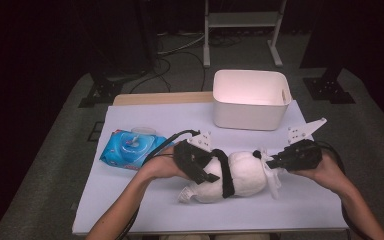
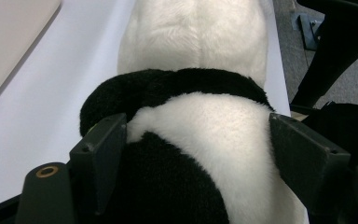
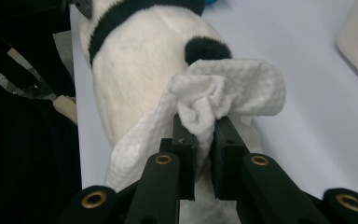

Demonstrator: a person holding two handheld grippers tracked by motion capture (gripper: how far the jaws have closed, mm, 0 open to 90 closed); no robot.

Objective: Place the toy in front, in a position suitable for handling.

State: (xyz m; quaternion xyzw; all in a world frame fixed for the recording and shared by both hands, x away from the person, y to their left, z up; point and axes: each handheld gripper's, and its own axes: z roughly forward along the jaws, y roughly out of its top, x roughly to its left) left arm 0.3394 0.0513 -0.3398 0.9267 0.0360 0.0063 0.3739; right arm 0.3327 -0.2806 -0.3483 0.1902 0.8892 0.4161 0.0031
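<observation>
A black-and-white panda plush [image 1: 245,175] lies on its side on the white table [image 1: 140,200]. My left gripper [image 1: 207,165] grips the plush's body [image 2: 205,116] from the left, its jaws set wide with the fur pressed between them, by the black band. My right gripper [image 1: 275,162] comes in from the right, shut on a crumpled white wipe [image 3: 228,88]. The wipe rests against the panda's white head [image 3: 135,70], beside its black ear [image 3: 207,49], and hangs down over the head in the high view [image 1: 272,180].
A blue pack of wet wipes [image 1: 130,148] lies to the left of the plush. A white bin [image 1: 250,117] stands at the back right of the table, with a wooden board [image 1: 160,98] beside it. Dark stands and cables sit on the floor beyond.
</observation>
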